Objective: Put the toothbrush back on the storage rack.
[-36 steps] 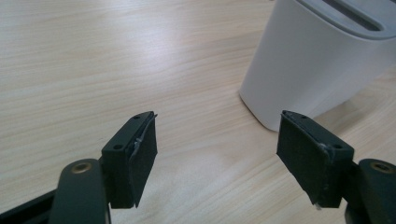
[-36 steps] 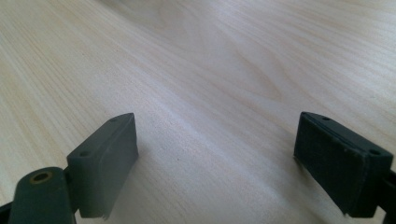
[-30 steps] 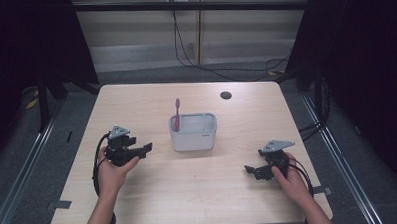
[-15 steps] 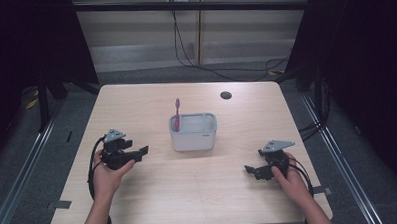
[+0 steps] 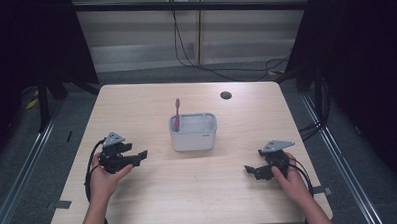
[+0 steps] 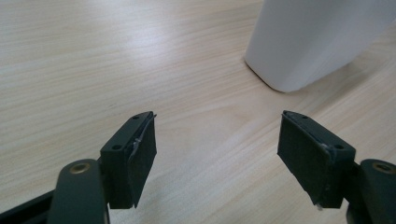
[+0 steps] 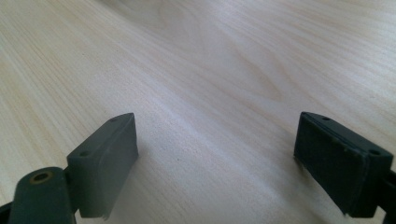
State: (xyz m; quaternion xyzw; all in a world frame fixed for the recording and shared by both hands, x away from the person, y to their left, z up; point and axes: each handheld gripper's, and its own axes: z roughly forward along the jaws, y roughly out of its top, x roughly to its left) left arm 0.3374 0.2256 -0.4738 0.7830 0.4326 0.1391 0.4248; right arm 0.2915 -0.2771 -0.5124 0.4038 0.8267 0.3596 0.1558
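Table [image 5: 154, 193] is filling most of the high view, a pale wooden top with a small dark hole [image 5: 226, 95] toward its upper right, and we are reading the risks against that wide bare surface. At the centre of the frame we are seeing a white holder [image 5: 193, 132], and a pink toothbrush [image 5: 176, 114] is standing upright in its left end, bristles uppermost, handle down inside. Our left gripper [image 5: 139, 155] is resting at the lower left of the frame, its jaws spread wide and pinching nothing, pointing toward the holder but well apart from it; in the left gripper view the holder's white wall [image 6: 317, 42] is showing at the upper right beyond the open jaws. Our right gripper [image 5: 249, 168] is sitting at the lower right of the high view, jaws likewise spread and empty, over bare wood. We are judging that the main hazard is the holder itself: it looks light, so a jaw pushing its wall sideways is likely to slide or tip it. Next, we are thinking a grip taken high on the slim toothbrush could lever it against the rim. Smallest, the trailing cables [image 5: 91, 166] may be dragging across the table edge.
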